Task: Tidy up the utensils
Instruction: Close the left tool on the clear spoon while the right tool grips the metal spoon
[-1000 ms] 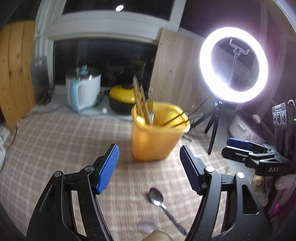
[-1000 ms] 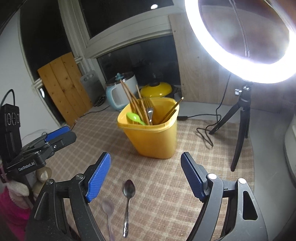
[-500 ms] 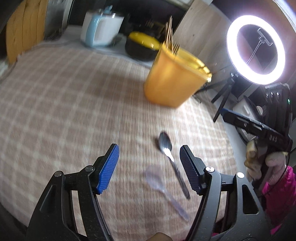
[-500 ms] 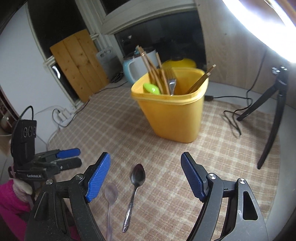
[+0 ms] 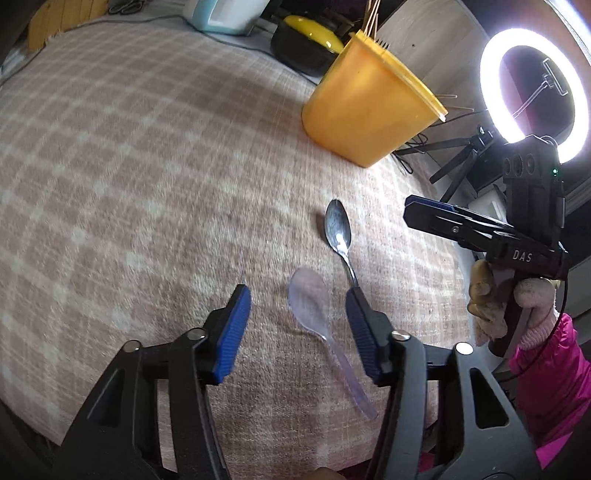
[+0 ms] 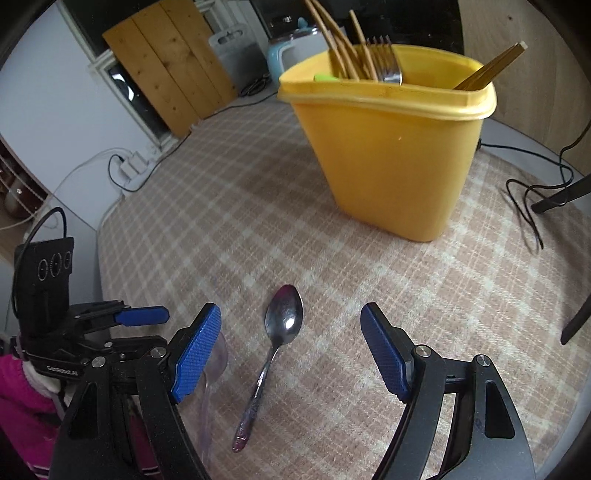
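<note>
**Both grippers wide over two spoons near the yellow bin**

Landmark: yellow bin [image 6: 391,147], standing on the checked cloth [image 5: 129,166]. It holds wooden chopsticks [image 6: 332,33], a metal fork [image 6: 388,66], and something green [image 6: 325,78] at its rim.

Metal spoon [image 6: 282,325] lies flat on the cloth in front of the bin, well apart from it, bowl end toward the bin, handle pointing away. Clear plastic spoon [image 5: 314,314] lies just beside the metal spoon, on the side farther from the bin, roughly parallel. Can't tell whether the two touch.

Left gripper [image 5: 295,325]: jaws wide, holding nothing, blue pads either side of the plastic spoon's bowl. Whether the pads touch the cloth is not clear.

Right gripper [image 6: 291,354]: jaws wide, holding nothing, straddling the metal spoon with the bin straight ahead of it. Its left pad overlaps the plastic spoon in the right wrist view.

Behind the bin: a ring light [image 5: 532,88] on a tripod, a black pot with a yellow lid [image 5: 310,40], and a white-and-blue kettle [image 5: 221,14].
</note>
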Available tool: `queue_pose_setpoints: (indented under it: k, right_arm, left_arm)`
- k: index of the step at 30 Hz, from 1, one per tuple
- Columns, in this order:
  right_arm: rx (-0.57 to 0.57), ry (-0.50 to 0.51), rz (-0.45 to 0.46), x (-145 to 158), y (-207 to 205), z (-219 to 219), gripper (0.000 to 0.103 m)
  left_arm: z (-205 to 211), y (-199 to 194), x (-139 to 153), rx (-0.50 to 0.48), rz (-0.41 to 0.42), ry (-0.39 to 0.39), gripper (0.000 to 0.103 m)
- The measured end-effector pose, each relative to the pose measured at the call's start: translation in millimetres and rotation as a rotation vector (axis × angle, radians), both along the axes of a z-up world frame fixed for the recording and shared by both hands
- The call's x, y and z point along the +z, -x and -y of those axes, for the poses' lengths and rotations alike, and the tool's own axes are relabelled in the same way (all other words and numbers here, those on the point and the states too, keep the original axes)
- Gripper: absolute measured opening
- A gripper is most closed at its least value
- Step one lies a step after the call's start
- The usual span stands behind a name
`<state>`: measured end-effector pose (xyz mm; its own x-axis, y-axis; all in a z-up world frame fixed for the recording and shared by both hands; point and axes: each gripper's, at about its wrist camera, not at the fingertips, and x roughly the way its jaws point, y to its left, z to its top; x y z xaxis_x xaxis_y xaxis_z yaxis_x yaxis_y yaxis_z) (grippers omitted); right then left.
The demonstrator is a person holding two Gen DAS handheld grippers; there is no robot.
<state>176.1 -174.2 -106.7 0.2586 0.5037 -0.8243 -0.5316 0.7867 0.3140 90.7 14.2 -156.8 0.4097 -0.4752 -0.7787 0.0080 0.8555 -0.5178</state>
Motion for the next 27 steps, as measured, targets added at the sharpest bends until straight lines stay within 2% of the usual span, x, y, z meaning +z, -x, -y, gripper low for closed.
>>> queue_pose_setpoints:
  k: [3, 8, 11, 12, 25, 27]
  right_arm:
    - [0.009, 0.008, -0.030, -9, -3, -1, 0.070]
    - [0.017, 0.004, -0.073, -23, -10, -5, 0.068]
    - [0.023, 0.015, -0.100, -33, -15, -9, 0.053]
    - [0.025, 0.018, -0.108, -36, -16, -11, 0.052]
    - [0.041, 0.069, -0.097, -46, -22, -28, 0.046]
    - [0.043, 0.088, -0.085, -46, -21, -32, 0.046]
  left_arm:
    - [0, 2, -4, 0.000, -0.011, 0.006, 0.054]
    - [8, 1, -9, -0.024, -0.019, 0.000, 0.054]
    - [14, -2, -11, -0.033, -0.023, -0.008, 0.051]
    - [16, -2, -12, -0.035, -0.027, -0.006, 0.051]
    - [31, -17, -16, -0.048, -0.031, -0.018, 0.048]
    - [35, -20, -17, -0.053, -0.031, -0.028, 0.043]
